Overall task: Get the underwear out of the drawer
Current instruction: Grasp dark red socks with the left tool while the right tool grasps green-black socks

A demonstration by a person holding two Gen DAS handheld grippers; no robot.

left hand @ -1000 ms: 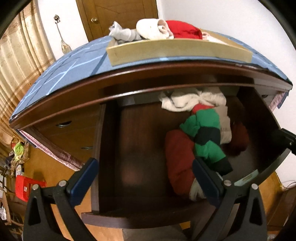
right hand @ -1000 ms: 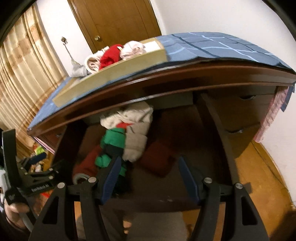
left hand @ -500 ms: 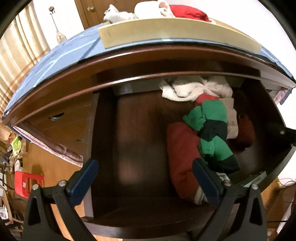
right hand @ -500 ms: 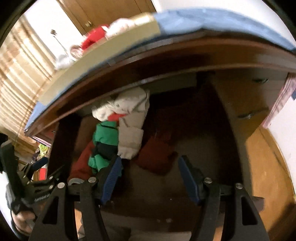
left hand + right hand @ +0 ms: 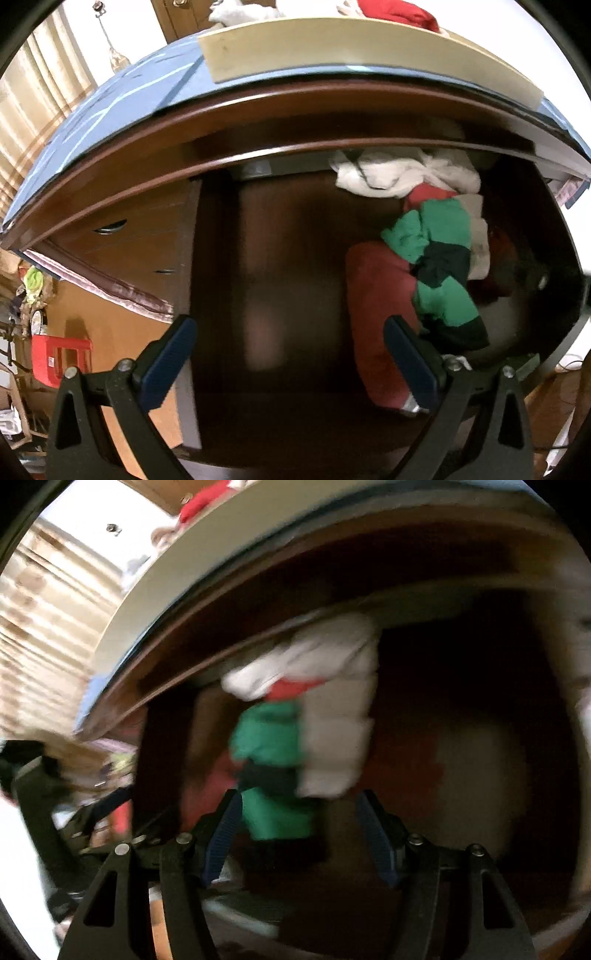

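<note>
Both tongs, left (image 5: 288, 354) and right (image 5: 299, 830), stand open and empty above the underwear (image 5: 439, 266) in the drawer (image 5: 280, 258).

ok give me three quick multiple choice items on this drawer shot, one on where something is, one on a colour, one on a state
1. Where does the pale tray sit?
A. on top of the dresser
B. inside the drawer
C. on the floor

2. What colours is the striped garment in the open drawer?
A. yellow and white
B. green and dark
C. pink and grey

3. How is the right claw?
A. shut on cloth
B. open, nothing gripped
C. out of view

Answers:
1 A, it rests on the blue-covered top above the drawer.
2 B, green bands alternate with near-black ones.
3 B, both blue pads stand apart with no cloth pinched.
</note>
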